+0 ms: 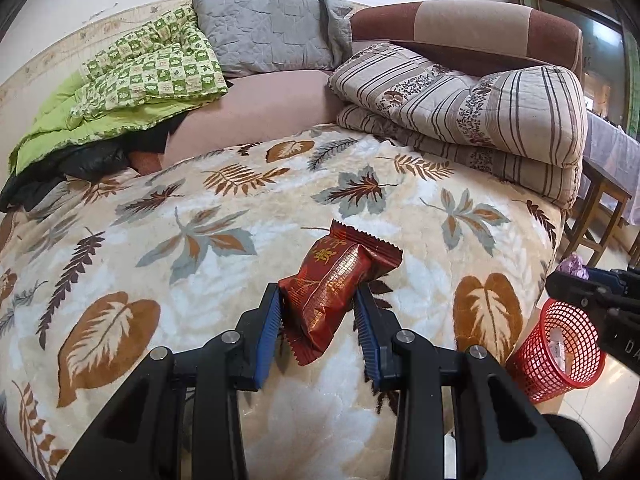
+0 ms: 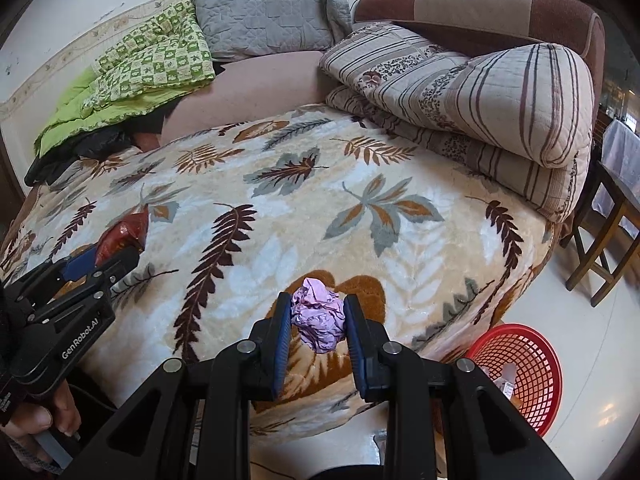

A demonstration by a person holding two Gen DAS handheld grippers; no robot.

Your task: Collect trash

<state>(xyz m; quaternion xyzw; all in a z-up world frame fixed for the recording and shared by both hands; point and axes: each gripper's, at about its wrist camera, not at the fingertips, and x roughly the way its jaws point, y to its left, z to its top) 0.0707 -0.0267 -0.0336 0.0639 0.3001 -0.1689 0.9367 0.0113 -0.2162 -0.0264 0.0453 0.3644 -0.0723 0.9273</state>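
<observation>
- Where the leaf-print blanket (image 1: 224,216) rounds off at the bed's near edge, both tongs hang over it with loads pinched.
- Left tongs (image 1: 318,314): blue pads clamped on a red snack wrapper (image 1: 334,284), which stands up between them just above the blanket.
- Right tongs (image 2: 318,320): fully narrowed on a crumpled lilac paper ball (image 2: 318,318), over the blanket's near right corner.
- Open room: broad bare stretch of blanket ahead of both tongs; pale floor (image 2: 600,344) free to the right of the bed.
- Red mesh basket (image 2: 524,376) on the floor just beside the bed's near right corner; some pale scraps lie inside, too small to identify.
- Farther right, wooden chair legs (image 2: 600,248) stand on the floor, near the bed's edge.
- Far side: striped folded quilt (image 1: 480,120), grey pillow (image 1: 272,28), green checked quilt (image 1: 152,68) against the wall.
- Right wrist view alone shows a hand (image 2: 44,424) gripping the left tool's handle; left wrist view shows only the right tool's dark tip at its right edge.
</observation>
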